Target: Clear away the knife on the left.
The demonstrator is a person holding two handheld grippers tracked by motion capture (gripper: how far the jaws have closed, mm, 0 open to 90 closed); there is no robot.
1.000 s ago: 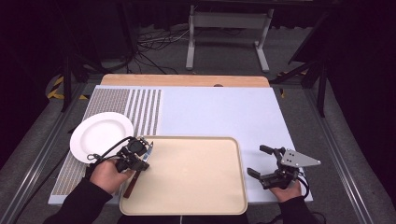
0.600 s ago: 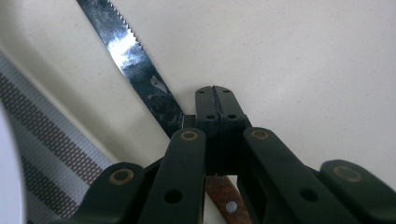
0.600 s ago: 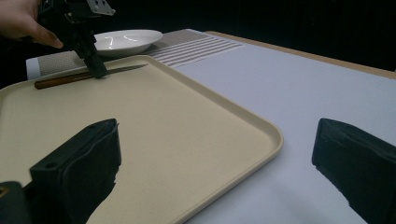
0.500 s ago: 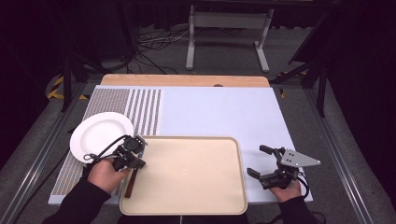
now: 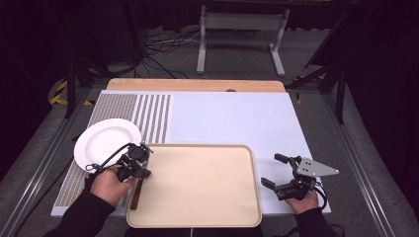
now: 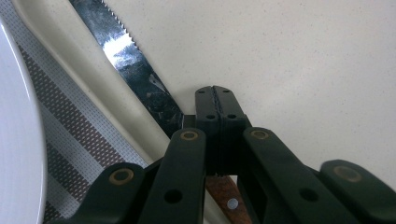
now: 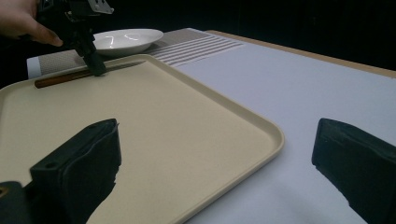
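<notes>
left gripper (image 5: 142,160) sits at the left edge of the beige tray (image 5: 197,217), jaws pressed together with no gap at the tips, right where the blade of a serrated knife (image 6: 133,65) meets its brown handle (whether the knife is actually pinched, cannot tell). the knife lies along the tray's left rim, just beside the white plate (image 5: 104,140) on the striped mat (image 5: 153,116). right gripper (image 5: 276,170) rests on the white table (image 5: 232,118) just off the tray's right edge, jaws spread wide, nothing between them.
</notes>
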